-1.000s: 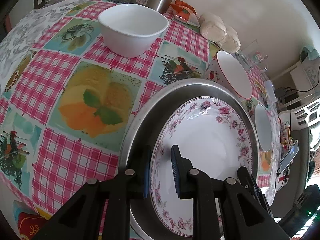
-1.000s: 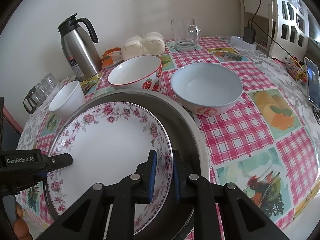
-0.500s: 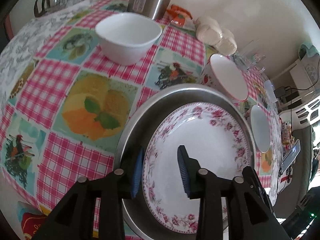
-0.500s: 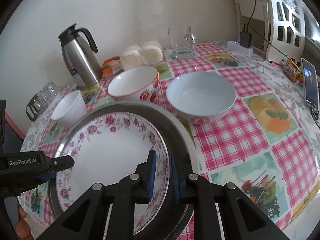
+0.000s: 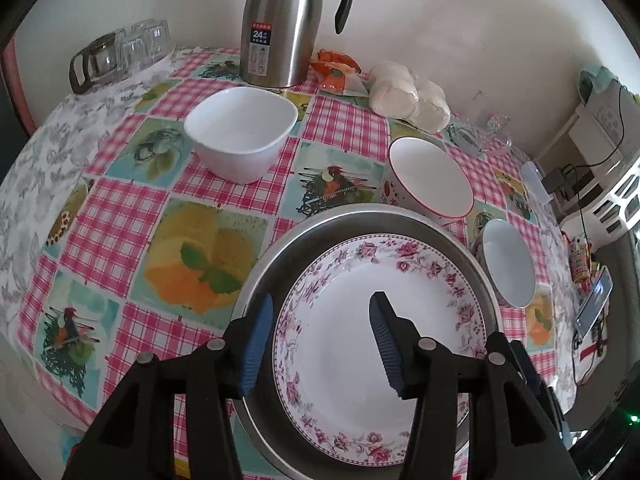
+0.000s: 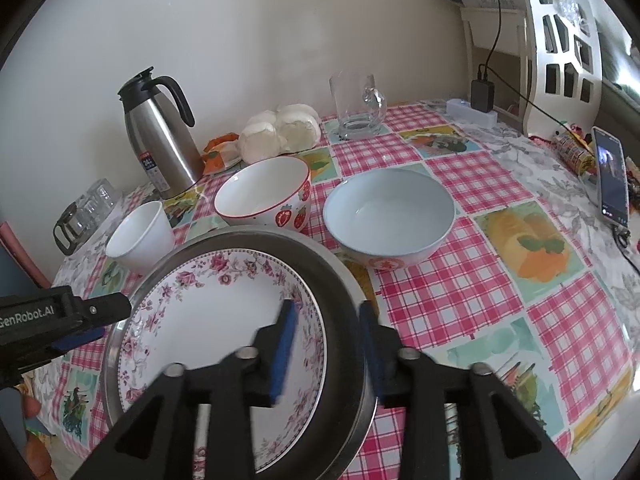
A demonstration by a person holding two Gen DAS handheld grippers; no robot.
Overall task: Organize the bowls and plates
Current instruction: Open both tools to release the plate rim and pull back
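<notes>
A floral plate (image 5: 360,340) lies inside a round steel tray (image 5: 280,264) on the checked tablecloth. My left gripper (image 5: 320,344) hangs just above the plate's left rim, its jaws opening and its blue pads clear of the rim. My right gripper (image 6: 326,340) straddles the plate's (image 6: 208,320) right rim and the tray's wall (image 6: 340,276); its jaws are opening too and no longer pinch. A white square bowl (image 5: 242,132), a strawberry bowl (image 6: 264,192) and a pale blue bowl (image 6: 388,212) stand behind the tray.
A steel thermos (image 5: 280,20), an orange packet (image 5: 336,72), bagged buns (image 5: 408,96) and a glass mug (image 6: 356,108) line the wall. Glasses (image 5: 116,56) sit at the back left. A phone (image 6: 610,176) lies at the right table edge.
Both grippers were shut on the plate's rim and have let go. The left one opened first and rose; the right one opened in the last half second and stayed put.
</notes>
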